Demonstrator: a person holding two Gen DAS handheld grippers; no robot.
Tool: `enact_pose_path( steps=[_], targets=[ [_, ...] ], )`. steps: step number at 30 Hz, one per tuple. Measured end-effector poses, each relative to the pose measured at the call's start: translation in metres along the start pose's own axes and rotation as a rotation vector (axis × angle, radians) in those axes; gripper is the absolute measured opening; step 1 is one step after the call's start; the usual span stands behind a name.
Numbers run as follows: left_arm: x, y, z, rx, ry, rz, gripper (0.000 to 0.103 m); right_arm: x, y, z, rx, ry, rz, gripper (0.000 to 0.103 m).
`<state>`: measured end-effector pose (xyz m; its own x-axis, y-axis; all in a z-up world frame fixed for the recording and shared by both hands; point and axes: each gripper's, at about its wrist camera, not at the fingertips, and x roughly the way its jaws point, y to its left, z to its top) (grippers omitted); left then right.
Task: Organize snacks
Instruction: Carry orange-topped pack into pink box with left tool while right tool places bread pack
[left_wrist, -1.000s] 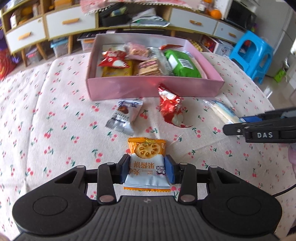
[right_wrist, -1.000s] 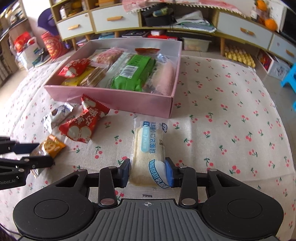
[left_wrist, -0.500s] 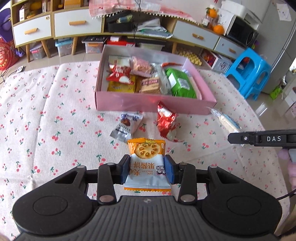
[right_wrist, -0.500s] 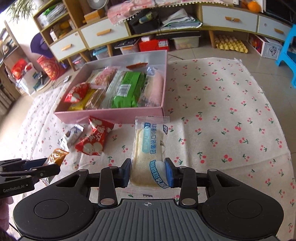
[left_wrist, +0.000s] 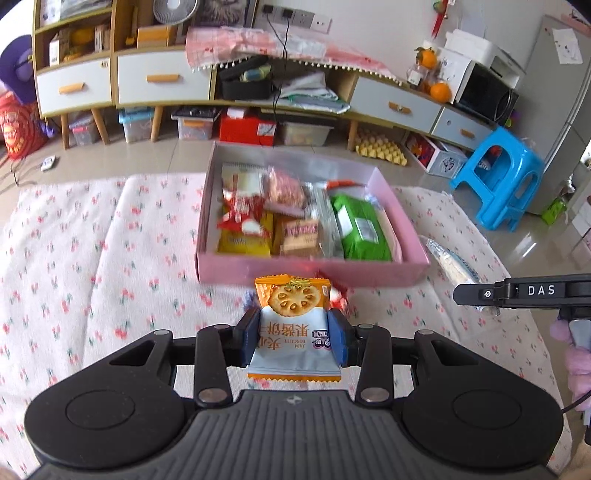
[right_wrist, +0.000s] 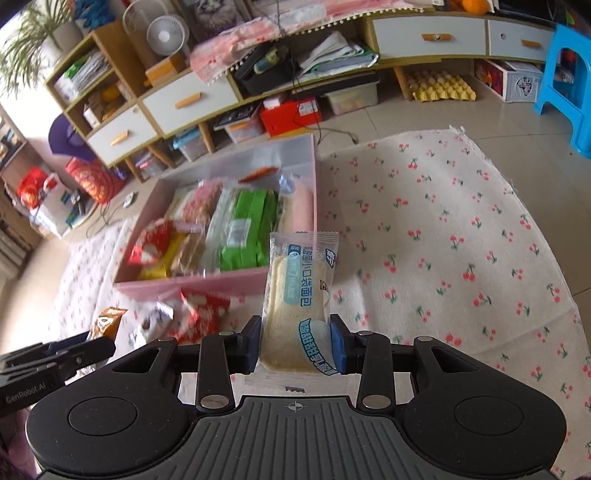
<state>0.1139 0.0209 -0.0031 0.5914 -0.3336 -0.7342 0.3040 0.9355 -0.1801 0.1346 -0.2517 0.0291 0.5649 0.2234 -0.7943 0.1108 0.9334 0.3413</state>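
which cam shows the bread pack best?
Right wrist: the bread pack fills the centre, clamped in the right gripper, label readable. Left wrist catches only its side at the right edge.

A pale tiled floor (left_wrist: 155, 155) shines with daylight. Along the far wall runs a low wooden cabinet (left_wrist: 162, 79) with white drawers and orange handles, standing on slanted legs. Plastic storage bins (left_wrist: 135, 123) and a red box (left_wrist: 246, 127) sit beneath it, beside a yellow egg tray (left_wrist: 380, 150). A small fan (left_wrist: 173, 11) stands on top, and power sockets (left_wrist: 295, 16) are set in the white wall. Oranges (left_wrist: 439, 91) lie next to a black microwave (left_wrist: 484, 94). A blue plastic stool (left_wrist: 498, 177) stands on the floor at the right. A potted plant (right_wrist: 33, 29) fills one corner.
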Motion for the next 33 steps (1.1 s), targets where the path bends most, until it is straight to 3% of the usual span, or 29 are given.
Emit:
enact_pose_path(
  steps=[15,33],
  targets=[
    [0.039,0.002,0.058,0.042,-0.095,0.049,0.037,0.05,0.0,0.064,0.089,-0.071,0.036,0.036],
    [0.087,0.021,0.08,-0.024,-0.077,0.12,0.037,0.101,0.009,0.103,0.095,-0.094,0.053,0.036]
  ],
)
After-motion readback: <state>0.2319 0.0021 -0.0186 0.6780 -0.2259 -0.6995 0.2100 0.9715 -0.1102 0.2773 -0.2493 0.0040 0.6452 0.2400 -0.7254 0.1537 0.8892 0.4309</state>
